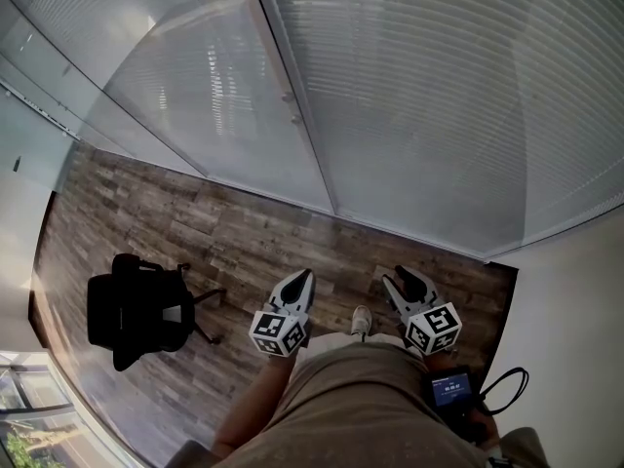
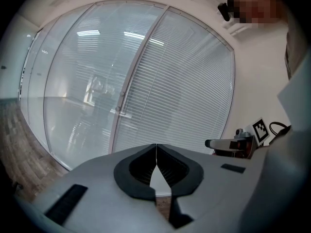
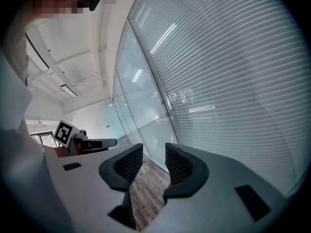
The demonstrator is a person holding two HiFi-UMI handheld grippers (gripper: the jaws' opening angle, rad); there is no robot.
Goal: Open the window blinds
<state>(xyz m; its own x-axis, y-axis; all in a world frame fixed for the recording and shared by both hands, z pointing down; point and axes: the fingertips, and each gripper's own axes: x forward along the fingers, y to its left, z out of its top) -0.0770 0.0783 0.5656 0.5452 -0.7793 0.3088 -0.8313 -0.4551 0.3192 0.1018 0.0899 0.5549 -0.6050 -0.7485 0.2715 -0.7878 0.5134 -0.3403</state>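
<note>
The window blinds (image 1: pixel 439 115) fill the tall glazed wall ahead, their slats level and closed across 2 panes split by an upright frame post (image 1: pixel 297 105). Below them runs the wooden floor (image 1: pixel 214 222), with a black office chair (image 1: pixel 136 310) well off to the left. Both grippers sit at the person's waist, well apart from the glass and pointed toward it. The left gripper (image 2: pixel 156 149) has its jaws pressed together on nothing, and the right gripper (image 3: pixel 153 150) has its jaws spread and empty. The post lies ahead and slightly left of the left gripper, which looks nearer to a small fitting (image 1: pixel 292 117) on it, too small to identify.
</note>
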